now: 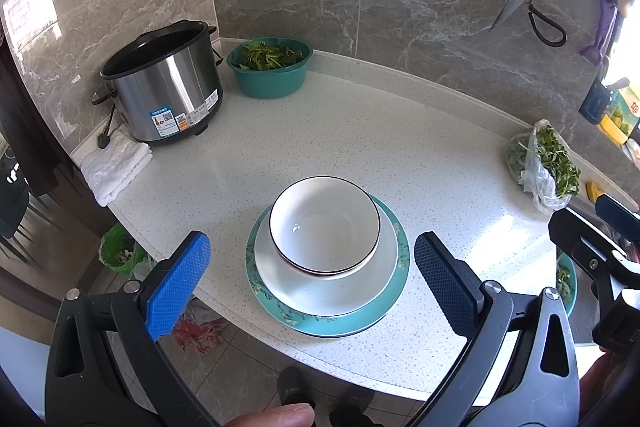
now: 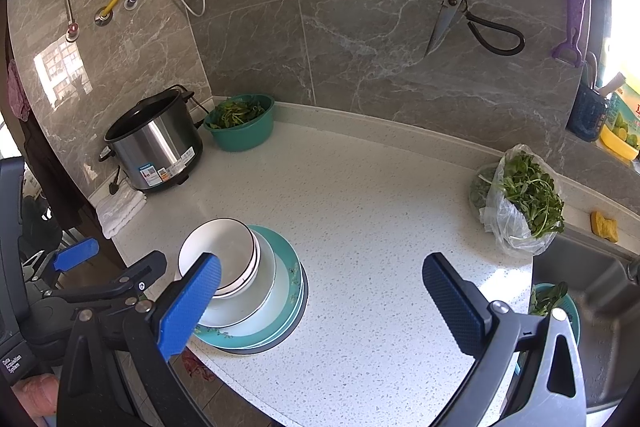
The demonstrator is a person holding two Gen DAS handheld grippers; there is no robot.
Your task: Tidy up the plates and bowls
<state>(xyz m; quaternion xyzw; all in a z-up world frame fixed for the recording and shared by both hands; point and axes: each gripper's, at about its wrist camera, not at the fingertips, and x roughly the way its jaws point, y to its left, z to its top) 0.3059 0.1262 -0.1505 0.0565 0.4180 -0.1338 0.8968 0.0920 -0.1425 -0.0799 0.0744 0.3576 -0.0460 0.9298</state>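
Note:
A stack stands near the front edge of the white speckled counter (image 1: 360, 131): teal floral plates (image 1: 394, 303) at the bottom, a white plate (image 1: 320, 291) on them, and nested white bowls with dark rims (image 1: 324, 223) on top. My left gripper (image 1: 312, 281) hangs above and in front of the stack, open, with nothing between its blue pads. In the right wrist view the same stack (image 2: 256, 291) lies at lower left, partly behind one finger. My right gripper (image 2: 320, 305) is open and empty over bare counter, to the right of the stack. The left gripper (image 2: 80, 287) shows at the far left.
A steel cooker pot (image 1: 164, 87) and a teal basin of greens (image 1: 270, 67) stand at the back left, beside a folded white towel (image 1: 116, 163). A plastic bag of greens (image 2: 520, 203) lies at the right, near the sink (image 2: 592, 307). Scissors (image 2: 460, 3) hang on the wall.

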